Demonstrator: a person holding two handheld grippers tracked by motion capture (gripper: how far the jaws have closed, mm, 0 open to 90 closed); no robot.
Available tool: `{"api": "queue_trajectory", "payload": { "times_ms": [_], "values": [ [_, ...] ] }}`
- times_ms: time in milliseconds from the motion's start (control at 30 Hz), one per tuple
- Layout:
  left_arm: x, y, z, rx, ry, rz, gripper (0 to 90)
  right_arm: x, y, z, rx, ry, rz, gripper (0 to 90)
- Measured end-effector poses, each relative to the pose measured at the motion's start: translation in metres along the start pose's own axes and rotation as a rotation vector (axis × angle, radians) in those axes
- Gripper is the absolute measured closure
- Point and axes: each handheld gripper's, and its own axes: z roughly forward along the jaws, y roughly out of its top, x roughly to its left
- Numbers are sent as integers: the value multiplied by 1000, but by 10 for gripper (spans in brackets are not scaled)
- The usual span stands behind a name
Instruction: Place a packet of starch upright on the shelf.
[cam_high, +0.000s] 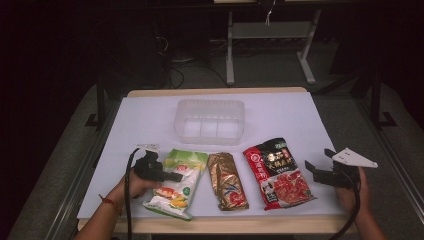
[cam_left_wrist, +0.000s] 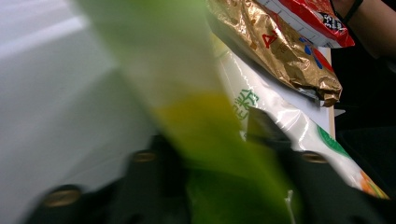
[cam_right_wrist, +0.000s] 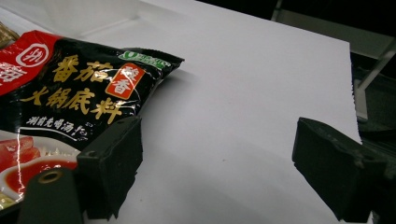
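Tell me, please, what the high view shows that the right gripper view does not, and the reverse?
High view alone: the clear plastic container at the back, the green-and-white packet with the left tongs at its edge, and the gold packet in the middle. Right gripper view alone: the gold lettering on the red-and-black packet, readable close up. Shared: the red-and-black hotpot base packet, the right tongs open beside it, and the white tabletop.

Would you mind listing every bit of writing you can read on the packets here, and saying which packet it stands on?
"番茄" and "火锅底料": gold characters on the red and black packet.
"酸香": orange badge on the same packet.
Small white line beneath and the green corner label: too small to read.
Green and white packet: green characters, cut off and blurred.
Gold packet: red and blue marks, unreadable.
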Motion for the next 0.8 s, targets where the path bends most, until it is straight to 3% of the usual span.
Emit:
{"api": "queue_trajectory", "payload": {
  "times_ms": [33, 67, 100, 233, 400, 500, 567, 633, 733, 800],
  "values": [
    [-1, 1, -1, -8, -11, 16, 739, 0, 0, 0, 1, 2, -3, 156],
    [-6, 1, -2, -13, 15, 39, 818, 1, 0, 1, 5, 6, -9, 156],
    [-6, 1, -2, -13, 15, 39, 834, 1, 0, 1, 5, 6, -9, 156],
    [-24, 2, -10, -56, 103, 111, 864, -1, 1, 1, 13, 16, 4, 156],
    [-42, 5, -34, -199, 175, 164, 870, -2, 1, 2, 17, 17, 14, 156],
    [-51, 5, -42, -236, 191, 188, 873, -2, 1, 3, 22, 15, 10, 156],
    [-58, 5, -50, -284, 227, 201, 874, -2, 2, 4, 26, 13, 6, 156],
    [-66, 5, -62, -379, 282, 196, 875, -2, 2, 4, 17, 11, 8, 156],
    [-70, 5, -68, -434, 270, 207, 875, -4, 2, 3, 4, 2, 25, 156],
    [-76, 7, -69, -459, 304, 217, 876, -7, 1, 2, -20, -5, 57, 158]
  ]
}}
